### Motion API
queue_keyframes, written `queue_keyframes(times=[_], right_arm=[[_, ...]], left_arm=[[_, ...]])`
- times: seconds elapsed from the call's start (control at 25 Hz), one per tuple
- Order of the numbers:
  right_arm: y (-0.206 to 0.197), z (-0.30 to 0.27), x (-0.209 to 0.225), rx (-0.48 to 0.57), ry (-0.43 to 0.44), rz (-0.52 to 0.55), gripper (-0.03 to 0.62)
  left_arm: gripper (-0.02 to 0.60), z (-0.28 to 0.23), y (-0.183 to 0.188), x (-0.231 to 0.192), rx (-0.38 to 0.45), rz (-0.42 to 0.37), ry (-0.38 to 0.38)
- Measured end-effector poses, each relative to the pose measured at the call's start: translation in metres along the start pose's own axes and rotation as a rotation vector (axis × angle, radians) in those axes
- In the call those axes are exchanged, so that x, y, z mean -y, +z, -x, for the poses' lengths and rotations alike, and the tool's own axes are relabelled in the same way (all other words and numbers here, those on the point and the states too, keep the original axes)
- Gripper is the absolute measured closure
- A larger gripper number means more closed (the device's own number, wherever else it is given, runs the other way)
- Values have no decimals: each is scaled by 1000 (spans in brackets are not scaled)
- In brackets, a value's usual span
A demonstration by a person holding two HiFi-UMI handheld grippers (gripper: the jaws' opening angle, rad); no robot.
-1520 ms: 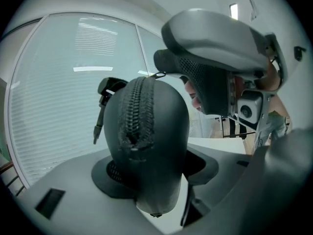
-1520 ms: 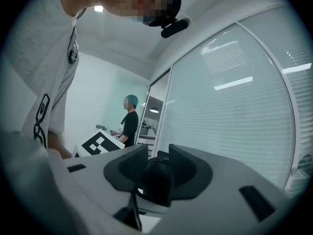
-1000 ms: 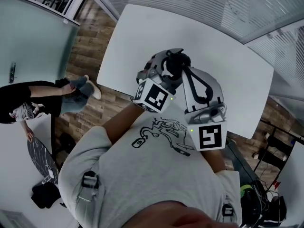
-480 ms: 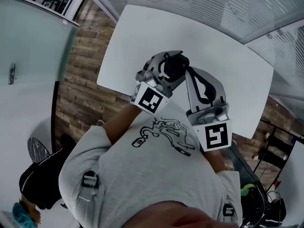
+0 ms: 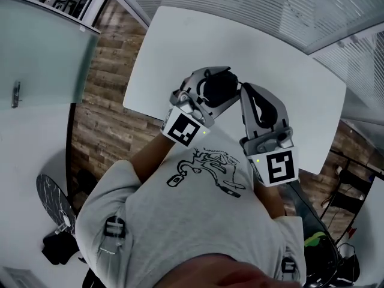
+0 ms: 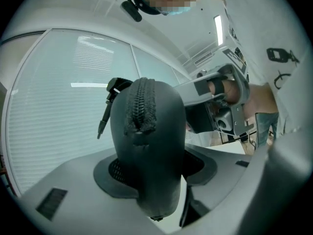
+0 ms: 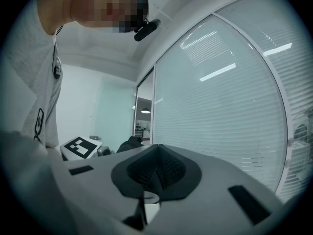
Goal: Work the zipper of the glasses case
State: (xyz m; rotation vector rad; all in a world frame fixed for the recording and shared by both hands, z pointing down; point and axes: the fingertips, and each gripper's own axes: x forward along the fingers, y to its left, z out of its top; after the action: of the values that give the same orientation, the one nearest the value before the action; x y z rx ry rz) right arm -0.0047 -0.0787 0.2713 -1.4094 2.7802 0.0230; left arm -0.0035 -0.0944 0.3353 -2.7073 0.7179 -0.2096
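Left gripper (image 5: pixel 210 90) grips the glasses case (image 6: pixel 156 151) above the worktop (image 5: pixel 180 41), fingers (image 6: pixel 110 173) wide, having just closed slightly. Only its own view shows the zipper (image 6: pixel 141 106) and dangling pull (image 6: pixel 104 115). The bystander left of the worktop a second ago is gone. The case runs lengthwise along those fingers, zipper end outward. Right gripper (image 7: pixel 155 173): pinched shut, empty.

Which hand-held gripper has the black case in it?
The left hand-held gripper: its jaws, which have just been closing, grip the black glasses case. The right hand-held gripper has its jaws shut together, with nothing between them.
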Motion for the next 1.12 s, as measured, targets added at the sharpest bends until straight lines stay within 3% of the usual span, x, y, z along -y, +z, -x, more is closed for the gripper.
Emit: queue_keyframes(times=[0.52,1.12], right_arm=[[-20,18,17,-26,58,-100,586],[-33,25,28,-7,146,-321,586]], left_arm=[[327,9,34,14,147,10,-123],[327,26,67,7,349,161,-250]])
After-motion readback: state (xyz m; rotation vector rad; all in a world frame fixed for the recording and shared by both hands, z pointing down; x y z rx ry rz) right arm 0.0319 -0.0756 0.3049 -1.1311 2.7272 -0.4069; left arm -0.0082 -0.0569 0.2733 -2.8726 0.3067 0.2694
